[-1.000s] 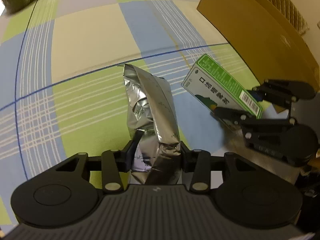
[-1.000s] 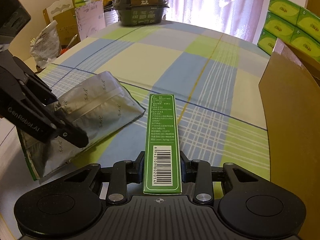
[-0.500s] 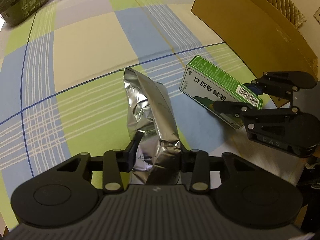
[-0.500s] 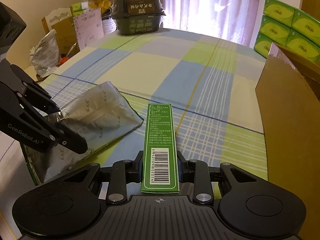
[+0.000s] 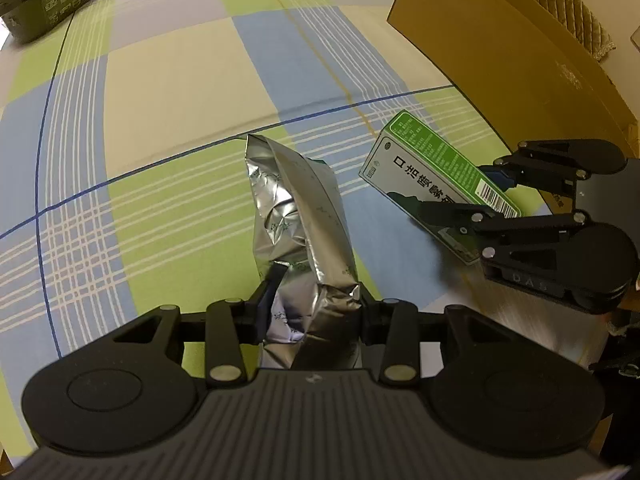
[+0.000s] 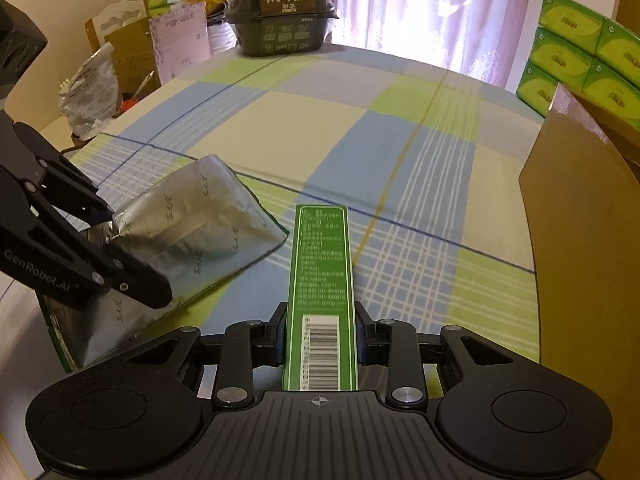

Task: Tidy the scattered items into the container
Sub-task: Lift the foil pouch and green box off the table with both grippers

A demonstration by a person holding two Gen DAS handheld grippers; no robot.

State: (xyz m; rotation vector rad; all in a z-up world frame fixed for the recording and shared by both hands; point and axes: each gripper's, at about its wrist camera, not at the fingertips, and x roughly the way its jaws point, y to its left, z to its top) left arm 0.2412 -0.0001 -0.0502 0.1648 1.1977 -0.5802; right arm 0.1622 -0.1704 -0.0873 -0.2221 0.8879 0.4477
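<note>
My left gripper (image 5: pixel 314 300) is shut on a crumpled silver foil pouch (image 5: pixel 296 216), held just above the checked tablecloth. To its right, my right gripper (image 5: pixel 476 196) is shut on a long green box (image 5: pixel 436 176) with a barcode. In the right wrist view the green box (image 6: pixel 322 280) runs forward between my right gripper (image 6: pixel 320 328) fingers, and the silver pouch (image 6: pixel 192 224) hangs from my left gripper (image 6: pixel 108 236) at the left. The brown cardboard container (image 5: pixel 512 48) stands at the right; its near wall (image 6: pixel 584 240) shows, its inside hidden.
A dark instant-noodle box (image 6: pixel 280 20) sits at the table's far edge. Green tissue packs (image 6: pixel 580 52) are stacked behind the container. Bags and papers (image 6: pixel 132 64) clutter the far left, off the table. The checked tablecloth (image 6: pixel 320 128) spreads between the grippers and the far edge.
Both grippers have risen a little and eased back with their items; the pouch and green box sit higher over the cloth. Both grips are unchanged.
</note>
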